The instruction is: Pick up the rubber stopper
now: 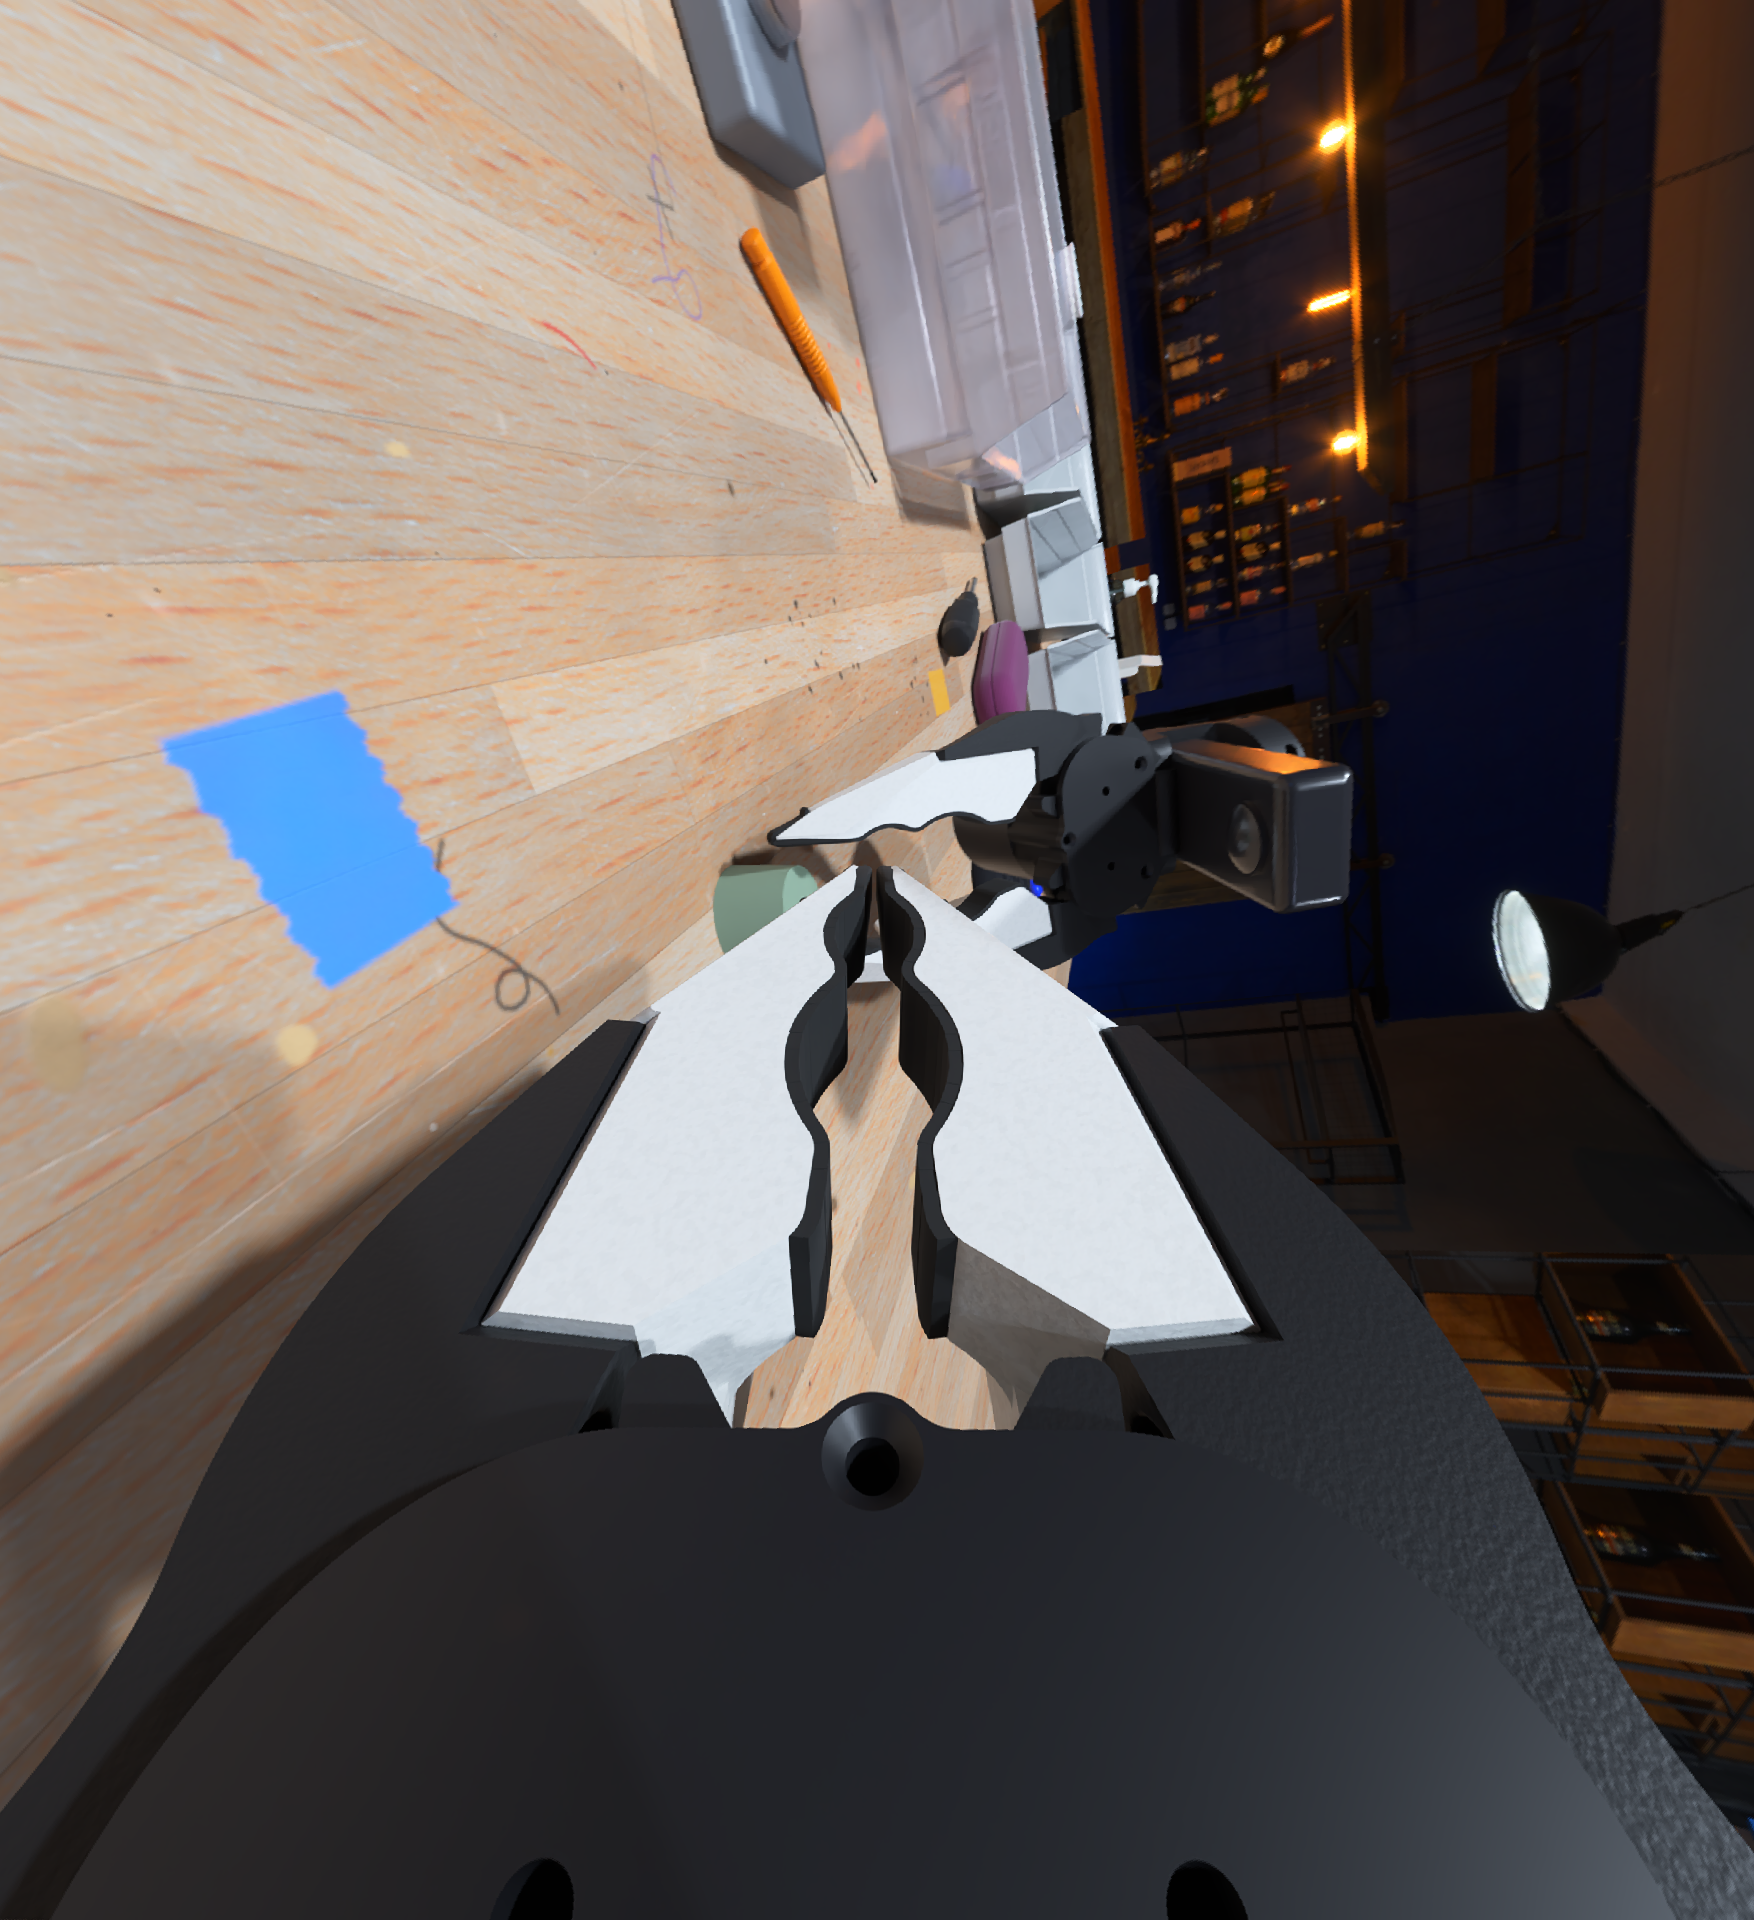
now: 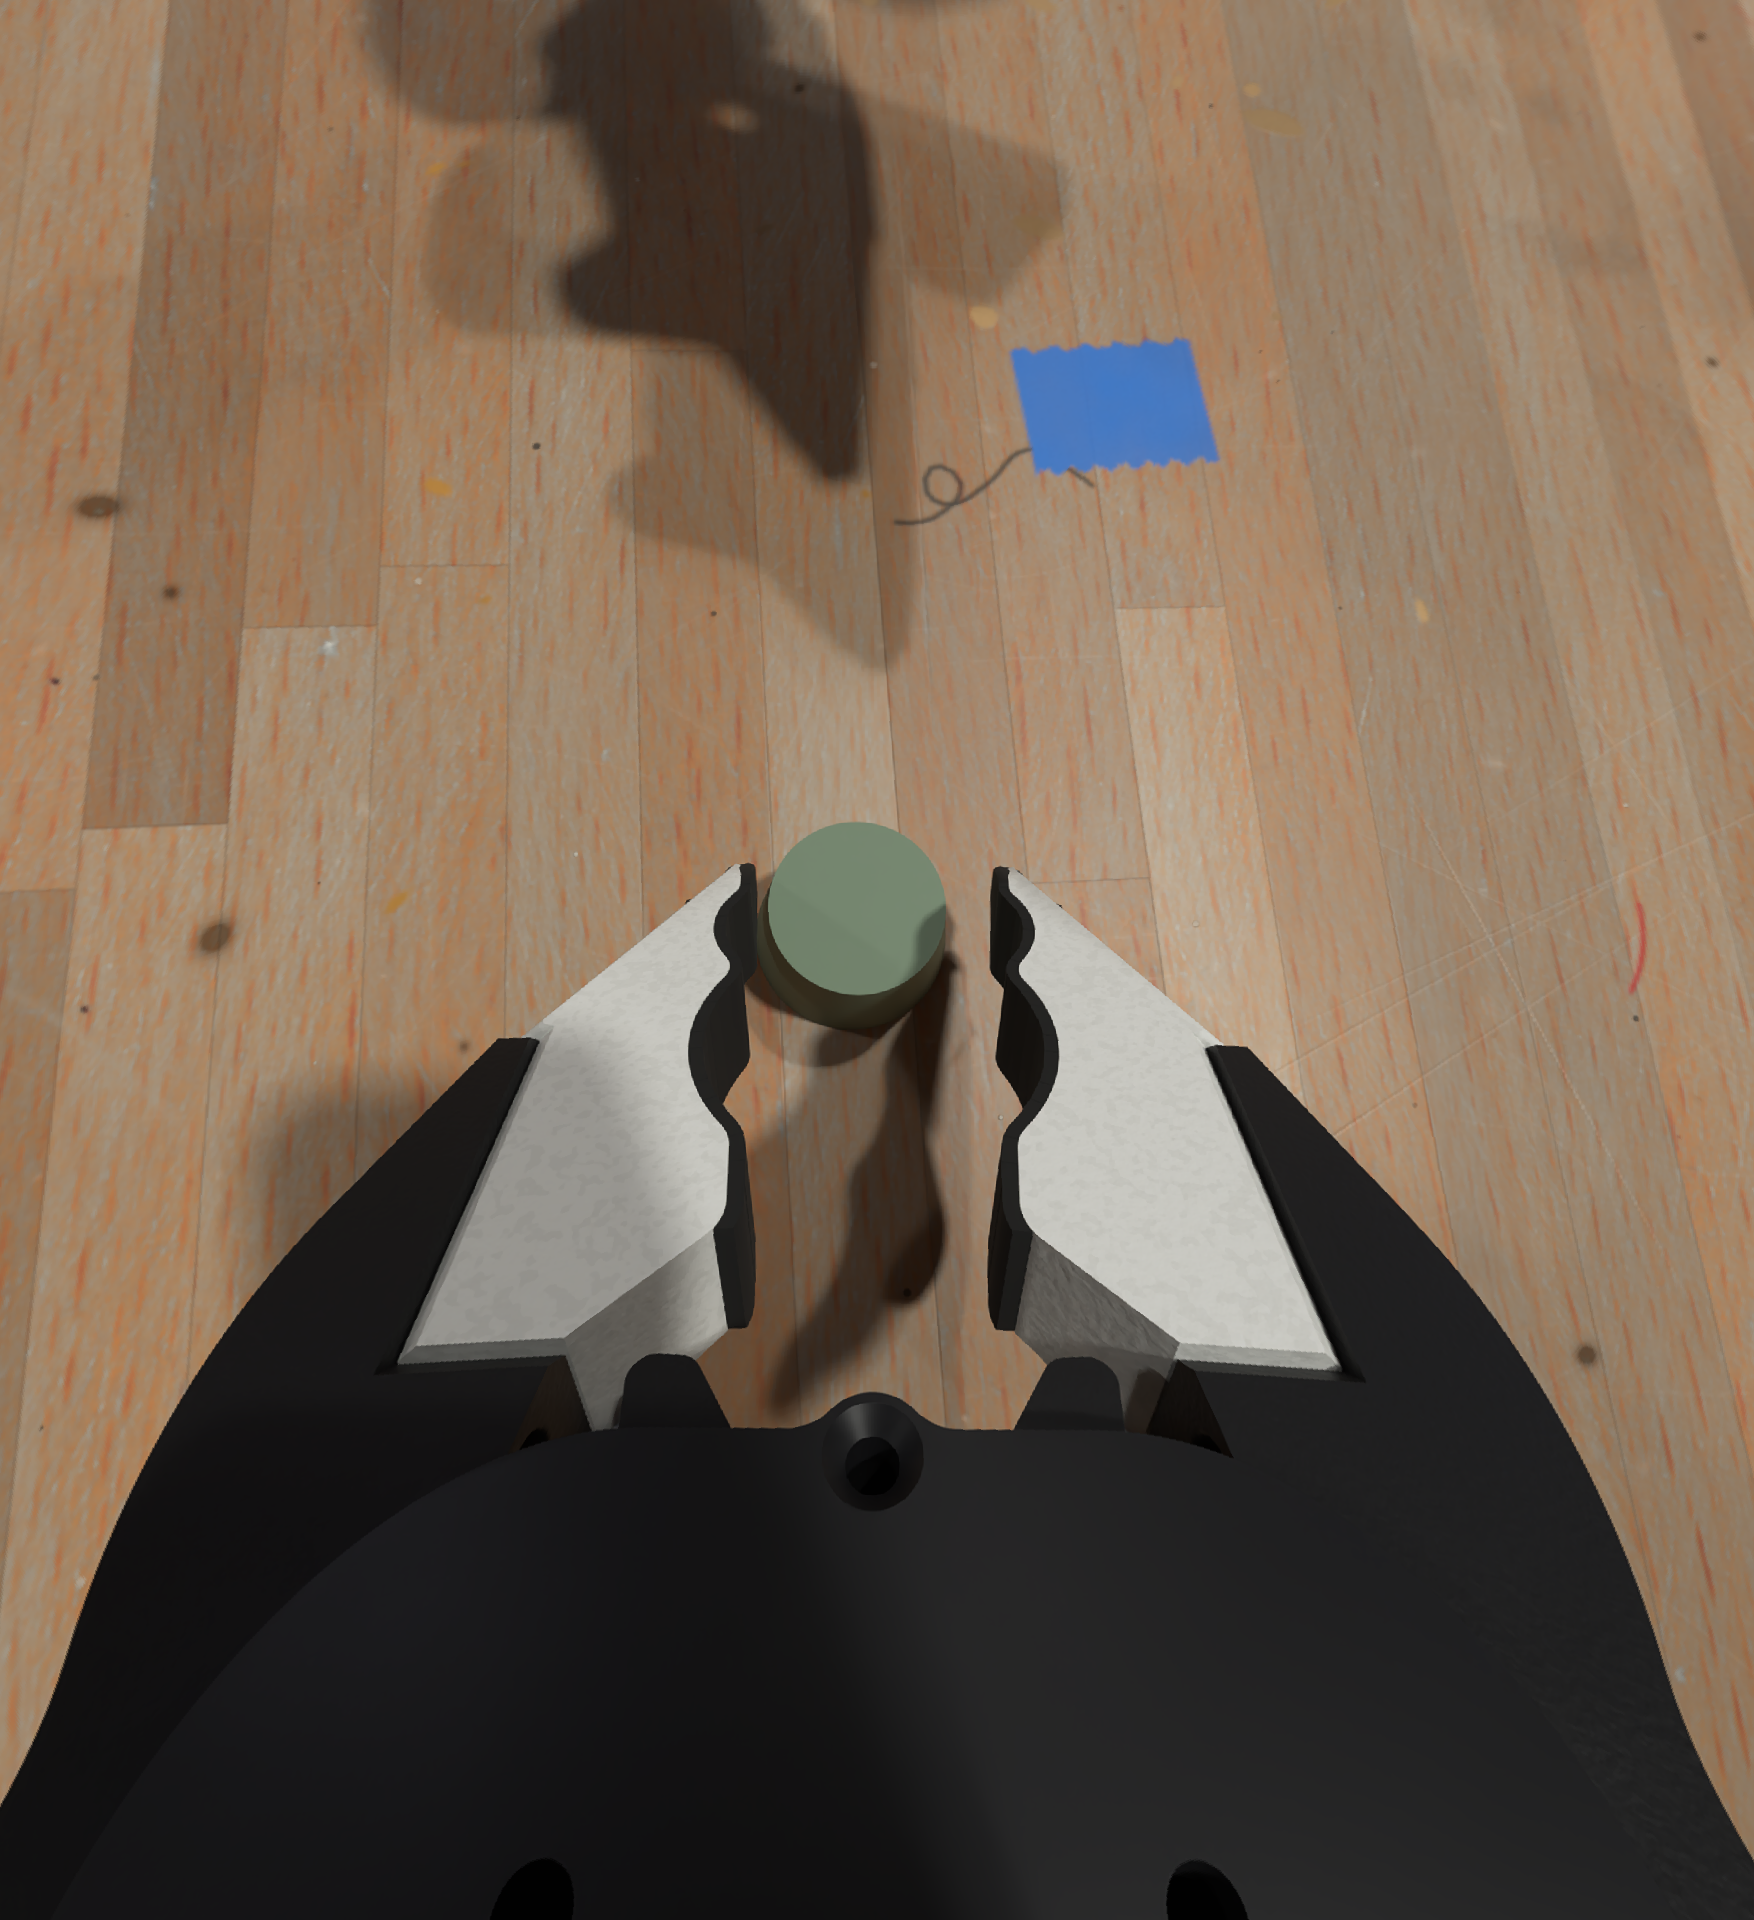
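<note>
The rubber stopper (image 2: 855, 920) is a short grey-green cylinder standing upright on the wooden table. My right gripper (image 2: 871, 883) is open and straddles it: the left fingertip (image 2: 733, 914) touches or nearly touches its side, the right fingertip (image 2: 1013, 914) stands a small gap away. In the left wrist view the stopper (image 1: 757, 902) shows just past my left gripper (image 1: 875, 881), which is shut and empty, low over the table. The right gripper (image 1: 1060, 821) shows beyond it there, with one white finger over the stopper.
A blue patch of tape (image 2: 1112, 407) with a dark scribble lies beyond the stopper. In the left wrist view an orange-handled tool (image 1: 795, 317), a clear plastic bin (image 1: 956, 239), a grey device (image 1: 753, 88), white boxes (image 1: 1044, 551), a purple object (image 1: 1000, 670) and a small black object (image 1: 958, 623) line the table's far side.
</note>
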You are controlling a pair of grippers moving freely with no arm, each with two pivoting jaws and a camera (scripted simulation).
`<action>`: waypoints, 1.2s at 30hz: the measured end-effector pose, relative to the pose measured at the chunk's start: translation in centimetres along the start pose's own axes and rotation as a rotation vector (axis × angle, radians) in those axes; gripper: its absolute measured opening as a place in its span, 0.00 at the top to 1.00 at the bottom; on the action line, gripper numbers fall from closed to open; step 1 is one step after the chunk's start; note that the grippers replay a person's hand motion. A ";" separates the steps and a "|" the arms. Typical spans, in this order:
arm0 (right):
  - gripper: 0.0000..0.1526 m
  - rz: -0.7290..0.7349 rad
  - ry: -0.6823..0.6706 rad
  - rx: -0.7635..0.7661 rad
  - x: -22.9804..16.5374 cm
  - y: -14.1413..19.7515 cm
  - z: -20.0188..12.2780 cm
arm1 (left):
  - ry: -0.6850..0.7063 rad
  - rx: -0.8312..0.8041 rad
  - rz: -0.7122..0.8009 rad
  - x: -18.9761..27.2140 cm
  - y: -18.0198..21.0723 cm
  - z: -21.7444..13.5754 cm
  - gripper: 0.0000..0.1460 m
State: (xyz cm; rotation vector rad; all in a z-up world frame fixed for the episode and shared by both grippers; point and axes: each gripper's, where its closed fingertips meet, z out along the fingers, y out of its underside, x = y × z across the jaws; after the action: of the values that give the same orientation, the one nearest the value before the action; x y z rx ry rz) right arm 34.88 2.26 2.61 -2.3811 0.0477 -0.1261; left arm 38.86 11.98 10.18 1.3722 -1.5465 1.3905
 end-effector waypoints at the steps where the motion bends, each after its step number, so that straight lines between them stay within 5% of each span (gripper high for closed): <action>1: 0.71 -0.002 -0.013 -0.005 0.0 0.1 0.0 | -0.008 -0.007 0.000 -0.1 0.0 -0.1 1.00; 10: 0.65 0.061 -0.094 -0.155 -0.8 1.2 0.4 | -0.015 -0.027 -0.012 -0.8 0.0 -0.5 0.99; 15: 0.72 0.046 -0.061 -0.196 -0.4 1.5 0.7 | -0.030 -0.037 -0.004 -0.9 -0.1 -0.6 0.99; 25: 0.75 0.177 -0.076 0.089 -0.7 -2.2 -2.0 | -0.057 0.024 0.078 -0.8 -0.1 -1.3 0.99; 31: 0.75 0.161 0.130 0.295 2.2 -9.3 -4.4 | -0.012 0.031 0.044 -0.3 0.0 -0.9 0.99; 36: 0.75 0.215 0.239 0.310 4.2 -11.7 -2.7 | -0.033 0.010 0.064 -0.3 -0.2 -0.7 0.99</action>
State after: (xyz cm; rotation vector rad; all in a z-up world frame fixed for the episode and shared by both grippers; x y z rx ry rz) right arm 38.75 8.65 12.89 -2.0264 0.3702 -0.2925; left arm 39.02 12.71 10.13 1.3694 -1.6200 1.4221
